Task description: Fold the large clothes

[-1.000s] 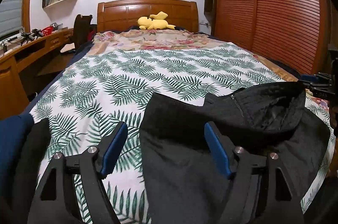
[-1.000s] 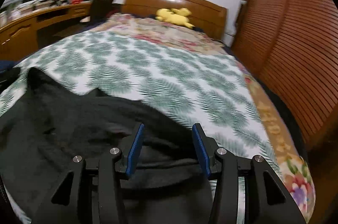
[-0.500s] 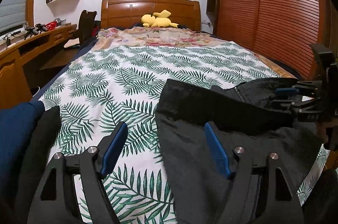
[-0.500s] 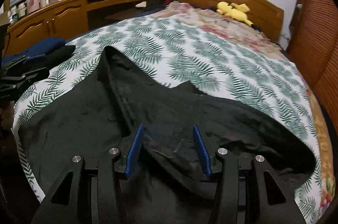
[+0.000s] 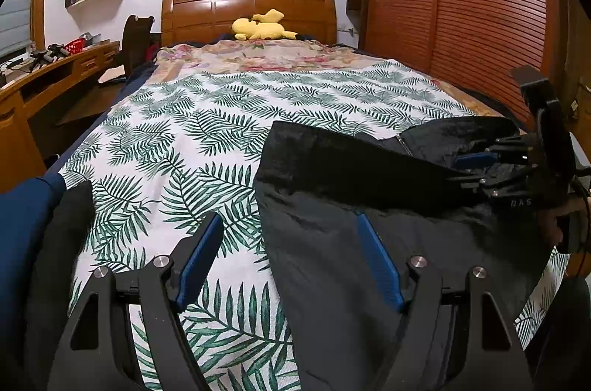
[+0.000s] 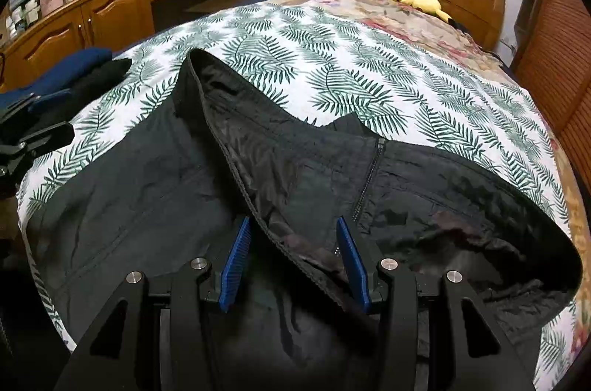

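A large black garment (image 5: 369, 206) with a zip lies spread on the foot of the bed; it also shows in the right wrist view (image 6: 295, 191), its lined waistband edge folded open. My left gripper (image 5: 288, 258) is open, hovering over the garment's left edge, nothing between its blue pads. My right gripper (image 6: 291, 250) is open just above the waistband hem, which runs between its pads without being clamped. The right gripper also shows at the right of the left wrist view (image 5: 517, 165), low over the garment.
The bed has a white sheet with green leaves (image 5: 207, 132) and a floral cover near the wooden headboard (image 5: 247, 10), with a yellow plush toy (image 5: 262, 27). Folded blue and black clothes (image 6: 77, 73) lie at the bed's left corner. A wooden desk (image 6: 110, 3) stands left, a slatted wardrobe (image 5: 461, 14) right.
The right gripper has swung left and come down over the open waistband. The left gripper has edged closer over the garment's left edge. Both stayed open.
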Motion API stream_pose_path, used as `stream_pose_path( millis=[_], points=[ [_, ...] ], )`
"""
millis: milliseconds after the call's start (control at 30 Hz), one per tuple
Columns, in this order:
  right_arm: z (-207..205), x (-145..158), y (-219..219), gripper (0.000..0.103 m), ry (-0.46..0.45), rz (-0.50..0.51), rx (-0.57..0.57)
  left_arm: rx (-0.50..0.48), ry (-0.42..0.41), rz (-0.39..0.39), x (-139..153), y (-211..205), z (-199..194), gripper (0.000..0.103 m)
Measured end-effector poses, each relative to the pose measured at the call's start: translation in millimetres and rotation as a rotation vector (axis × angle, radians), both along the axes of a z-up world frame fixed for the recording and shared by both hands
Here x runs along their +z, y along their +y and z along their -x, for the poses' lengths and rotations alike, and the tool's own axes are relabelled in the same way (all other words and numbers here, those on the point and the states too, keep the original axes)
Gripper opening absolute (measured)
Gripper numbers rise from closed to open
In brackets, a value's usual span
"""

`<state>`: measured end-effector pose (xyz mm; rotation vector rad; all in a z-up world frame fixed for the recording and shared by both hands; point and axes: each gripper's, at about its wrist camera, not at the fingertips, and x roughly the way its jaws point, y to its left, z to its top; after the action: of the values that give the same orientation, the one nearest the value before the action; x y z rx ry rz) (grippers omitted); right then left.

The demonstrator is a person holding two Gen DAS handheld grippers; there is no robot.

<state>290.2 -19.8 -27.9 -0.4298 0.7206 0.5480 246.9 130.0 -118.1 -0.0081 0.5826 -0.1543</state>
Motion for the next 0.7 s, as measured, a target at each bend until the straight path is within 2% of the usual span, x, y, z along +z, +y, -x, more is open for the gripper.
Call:
stream_pose_path(
  millis=[133, 167, 200, 267, 467, 700],
  points=[
    [-3.6, -9.7, 7.0, 0.049, 0.020, 0.057, -0.001, -0.005, 0.003, 0.008, 0.7, -1.9, 0.7, 0.076],
    [-7.6, -11.1, 7.8, 0.035, 0.023, 0.063, 0.007, -0.006, 0.000, 0.010, 1.8, -2.7, 1.9, 0.076],
    [-12.7, -11.7, 11.8, 0.016, 0.027, 0.069, 0.019, -0.007, -0.003, 0.012, 2.9, -3.0, 2.4, 0.076],
    [-23.7, -7.4, 18.3, 0.008, 0.009, 0.083, 0.022, -0.007, -0.009, 0.017, 4.7, -3.6, 3.3, 0.076],
    [-69.1, 4.7, 46.2, 0.004, -0.069, 0.130, -0.002, -0.008, -0.019, 0.022, 4.2, -6.6, 2.8, 0.076],
    [-113.0, -14.5, 84.5, 0.004, -0.087, 0.188, 0.016, -0.032, -0.028, 0.041, 6.1, -12.4, -5.9, 0.076]
  ],
)
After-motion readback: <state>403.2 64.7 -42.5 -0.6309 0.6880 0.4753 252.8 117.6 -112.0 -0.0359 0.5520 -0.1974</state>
